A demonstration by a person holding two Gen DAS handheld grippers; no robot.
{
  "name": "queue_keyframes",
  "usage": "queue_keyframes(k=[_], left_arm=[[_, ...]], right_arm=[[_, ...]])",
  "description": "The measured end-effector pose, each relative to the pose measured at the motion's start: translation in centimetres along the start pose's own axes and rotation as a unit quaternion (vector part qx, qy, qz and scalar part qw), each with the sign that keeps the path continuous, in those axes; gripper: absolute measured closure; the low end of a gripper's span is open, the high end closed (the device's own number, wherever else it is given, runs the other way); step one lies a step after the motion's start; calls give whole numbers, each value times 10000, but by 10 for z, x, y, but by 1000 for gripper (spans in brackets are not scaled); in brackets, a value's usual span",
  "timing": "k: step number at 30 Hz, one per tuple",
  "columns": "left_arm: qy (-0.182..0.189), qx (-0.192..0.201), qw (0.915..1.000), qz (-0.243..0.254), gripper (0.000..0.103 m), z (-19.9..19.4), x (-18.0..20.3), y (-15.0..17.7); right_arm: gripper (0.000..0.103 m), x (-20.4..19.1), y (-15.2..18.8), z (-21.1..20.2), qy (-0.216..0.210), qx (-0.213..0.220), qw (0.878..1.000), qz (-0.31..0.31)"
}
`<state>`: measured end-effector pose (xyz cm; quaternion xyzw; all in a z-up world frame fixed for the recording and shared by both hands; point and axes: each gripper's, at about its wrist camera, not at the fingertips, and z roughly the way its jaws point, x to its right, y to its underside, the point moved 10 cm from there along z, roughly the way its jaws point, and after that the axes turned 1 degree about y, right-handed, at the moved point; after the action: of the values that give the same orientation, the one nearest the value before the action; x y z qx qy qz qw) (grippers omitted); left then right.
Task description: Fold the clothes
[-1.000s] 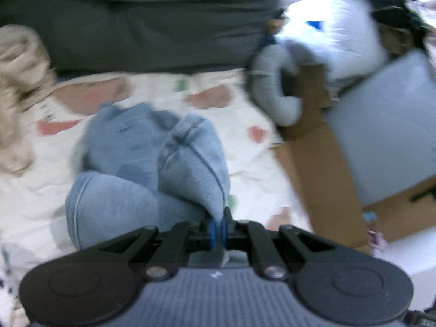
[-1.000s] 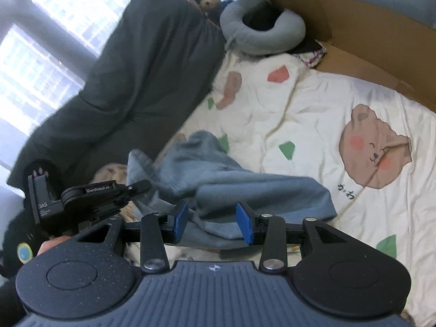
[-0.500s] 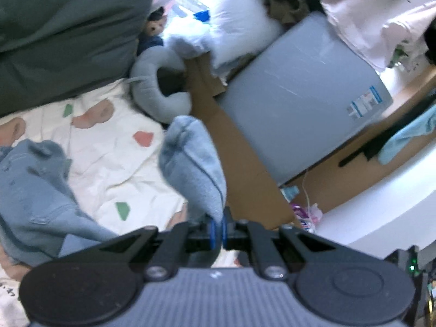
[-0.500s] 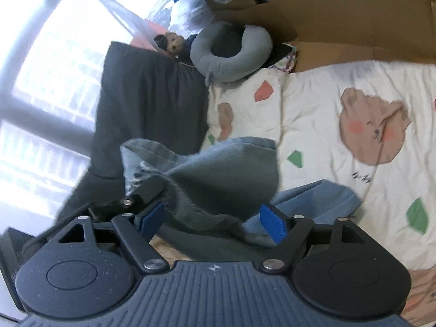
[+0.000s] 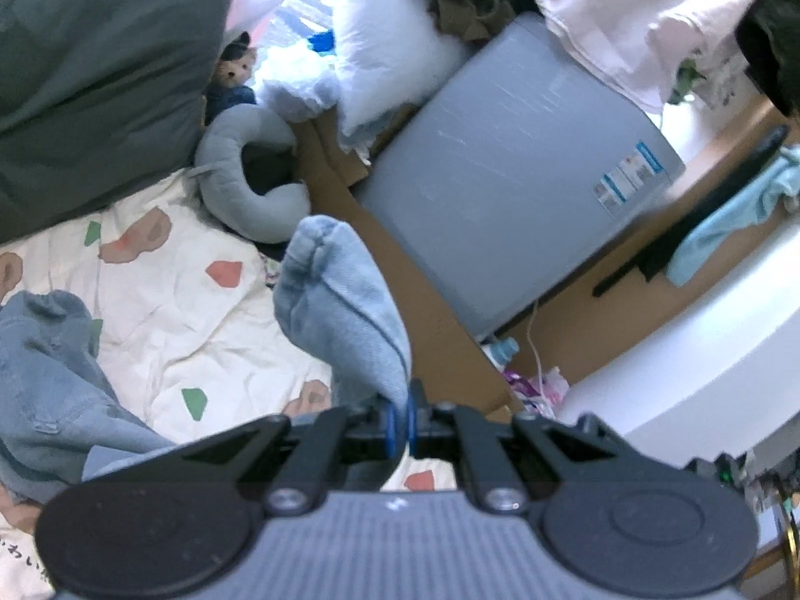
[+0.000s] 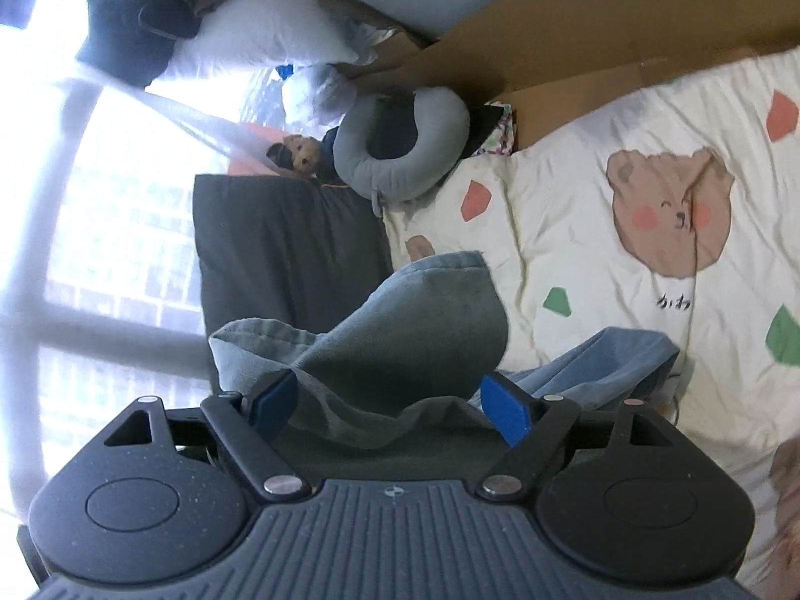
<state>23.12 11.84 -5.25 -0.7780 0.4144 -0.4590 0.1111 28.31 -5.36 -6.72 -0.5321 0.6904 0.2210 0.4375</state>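
Left tongs (image 5: 400,425) are clamped on a bunched corner of the jeans (image 5: 345,310), lifted off the bed (image 5: 165,310). A second ago that corner lay low over the heap; the hand has since risen and swung toward the bed's edge beside the cardboard (image 5: 430,320), and the denim now stands up as a peaked fold above the pads. The rest of the jeans trails down to the left of that view onto the sheet.

Right tongs (image 6: 395,407) have just been opening, from half spread to wide apart. A fold of the jeans (image 6: 400,345) lies draped between the blue pads; neither pad visibly presses on it, so I judge this side to have no grip. The wrist has also rolled since the earlier frame.

Judgement: the garment is being raised and spread for a first fold, held at one corner only. The right side needs a fresh hold, probably on the hem or waistband, before the cloth can be stretched flat.

Room: the sheet toward the bear print (image 6: 670,215) is bare and offers laying space. The dark cushion (image 6: 280,250) and neck pillow (image 6: 400,150) crowd the bed's far end; cardboard and a grey box (image 5: 510,165) line its side edge, limiting swing there.
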Motion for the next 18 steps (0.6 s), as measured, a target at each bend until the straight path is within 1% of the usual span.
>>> queue_keyframes(k=[3, 5, 8, 14, 16, 17, 18], left_arm=[[94, -93, 9998, 163, 99, 0, 16, 5], [180, -157, 9993, 284, 99, -1, 27, 9], [253, -320, 9976, 552, 99, -1, 41, 21], [422, -589, 9941, 803, 99, 6, 56, 38], [512, -695, 9921, 914, 99, 9, 62, 44], [554, -748, 9908, 979, 99, 9, 65, 47], [587, -795, 9896, 1048, 99, 10, 67, 50]], right_arm=[[14, -3, 0, -6, -330, 4, 9989, 327], [13, -2, 0, -10, -514, -11, 9968, 609], [13, 9, -1, -9, -601, 29, 9927, 1049], [13, 37, 8, -4, -818, -199, 9750, 2056], [14, 40, 10, -2, -912, -292, 9689, 2283], [16, 40, 10, -2, -904, -284, 9687, 2294], [21, 41, 10, -2, -895, -275, 9685, 2306]])
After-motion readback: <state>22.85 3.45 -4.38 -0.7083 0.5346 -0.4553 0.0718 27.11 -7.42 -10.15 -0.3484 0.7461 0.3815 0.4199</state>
